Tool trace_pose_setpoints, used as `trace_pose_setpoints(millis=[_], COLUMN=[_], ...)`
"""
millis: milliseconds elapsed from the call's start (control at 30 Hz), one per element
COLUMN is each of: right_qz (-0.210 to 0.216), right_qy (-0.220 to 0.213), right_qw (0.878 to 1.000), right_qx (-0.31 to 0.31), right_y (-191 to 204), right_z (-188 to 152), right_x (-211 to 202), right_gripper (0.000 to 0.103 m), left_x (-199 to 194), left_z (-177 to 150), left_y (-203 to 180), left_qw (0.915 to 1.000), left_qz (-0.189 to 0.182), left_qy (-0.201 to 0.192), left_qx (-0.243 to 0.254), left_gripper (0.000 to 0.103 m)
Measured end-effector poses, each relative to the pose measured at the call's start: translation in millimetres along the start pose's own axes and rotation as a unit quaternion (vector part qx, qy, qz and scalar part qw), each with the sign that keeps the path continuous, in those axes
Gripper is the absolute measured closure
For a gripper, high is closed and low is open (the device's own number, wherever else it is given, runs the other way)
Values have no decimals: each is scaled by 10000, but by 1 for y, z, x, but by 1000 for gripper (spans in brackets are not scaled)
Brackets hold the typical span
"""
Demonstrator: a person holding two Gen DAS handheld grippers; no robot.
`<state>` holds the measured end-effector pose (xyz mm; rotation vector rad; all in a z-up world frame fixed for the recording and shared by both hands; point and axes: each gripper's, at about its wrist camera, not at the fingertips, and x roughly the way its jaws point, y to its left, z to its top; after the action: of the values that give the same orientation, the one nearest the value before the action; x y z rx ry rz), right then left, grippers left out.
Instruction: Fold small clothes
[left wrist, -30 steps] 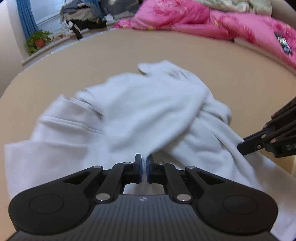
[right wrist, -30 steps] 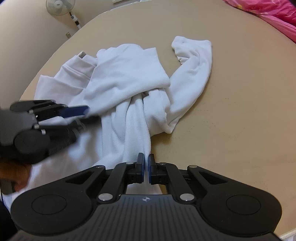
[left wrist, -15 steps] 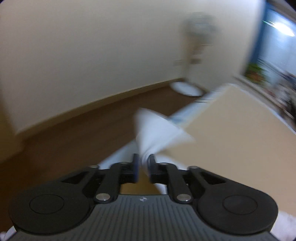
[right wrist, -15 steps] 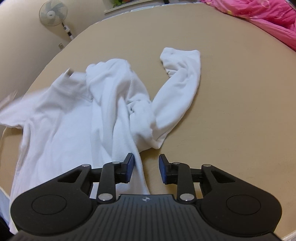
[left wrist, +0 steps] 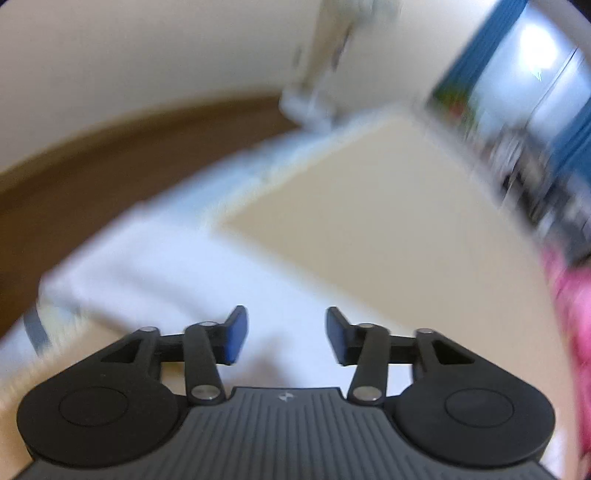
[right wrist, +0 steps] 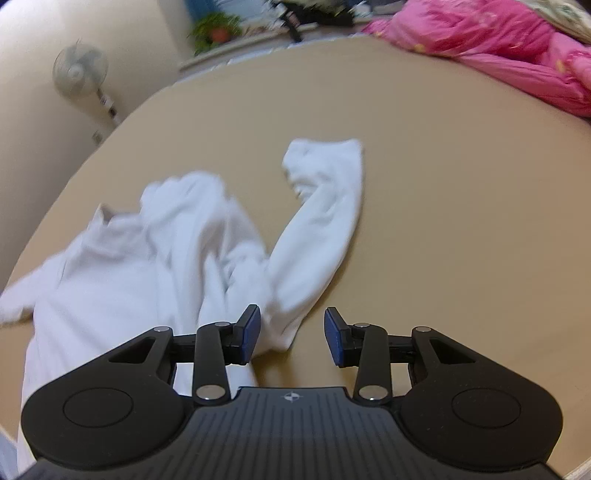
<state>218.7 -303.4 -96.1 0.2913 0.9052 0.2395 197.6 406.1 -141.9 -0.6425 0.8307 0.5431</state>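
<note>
A small white long-sleeved top (right wrist: 155, 258) lies crumpled on the tan table (right wrist: 443, 184), one sleeve (right wrist: 325, 221) stretched toward the far right. My right gripper (right wrist: 291, 336) is open and empty, just above the garment's near edge. In the blurred left wrist view the white cloth (left wrist: 177, 266) lies under and ahead of my left gripper (left wrist: 282, 334), which is open and empty near the table's left edge.
A pink quilt (right wrist: 498, 48) lies along the table's far right side. A standing fan (right wrist: 79, 70) is by the wall at left, a potted plant (right wrist: 218, 31) on the window sill. The brown floor (left wrist: 92, 166) lies beyond the table edge.
Both grippers have opened and let go of the white top. The left gripper swung left toward the table edge; the garment is now spread wider.
</note>
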Motion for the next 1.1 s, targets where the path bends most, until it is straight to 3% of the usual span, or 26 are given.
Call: trace_pose_setpoints(millis=[33,67,133,300,433,500,600,667,733,800,900,967,1100], right_qz=[-71,-140,-206,-260,-210,-93,-9,77,15,-10,72,114,216], right_qy=[-124,-257,-525,-865,-873,-824,-656,-497,-433,-456,-465,-427,-562], right_qw=[9999,9995,9983,9942,9922,9915,9908,9895,9893,9896,9911,9919,9919], right_qx=[37,72,154,592,859,1001,1182,1358,1395,1362,1244,1190,1118], right_y=[-2,-5,-13,-46,-67,-75,-89,-97,-100,-101,-95,-94,-99], right_z=[3,7,16,47,70,81,91,97,98,101,105,106,110], right_x=[-1,-2,-3,24,63,83,116,138,158,170,180,184,179], right_gripper=[63,63,73,78,75,75,71,70,70,70,73,98,100], left_x=[12,8,-3,-35,-86,-120,-158,-158,-139,-133,-119,-113,-99], left_z=[-7,-9,-7,-20,-44,-64,-98,-120,-130,-139,-149,-154,-159], left_y=[1,-8,-31,-87,-116,-122,-126,-122,-127,-140,-156,-161,-165], left_qw=[9993,9985,9960,9910,9887,9808,9617,9618,9696,9690,9512,9426,9331], left_qz=[290,477,715,419,-137,-233,-368,-490,-462,-472,-217,-159,-231], left_qy=[207,14,-169,-587,-681,-941,-1495,-1594,-1132,-1049,-1315,-1481,-1561], left_qx=[66,251,517,1129,1327,1690,2267,2172,2120,2187,2783,2987,3230], left_gripper=[57,58,56,55,54,50,42,42,42,43,43,43,42])
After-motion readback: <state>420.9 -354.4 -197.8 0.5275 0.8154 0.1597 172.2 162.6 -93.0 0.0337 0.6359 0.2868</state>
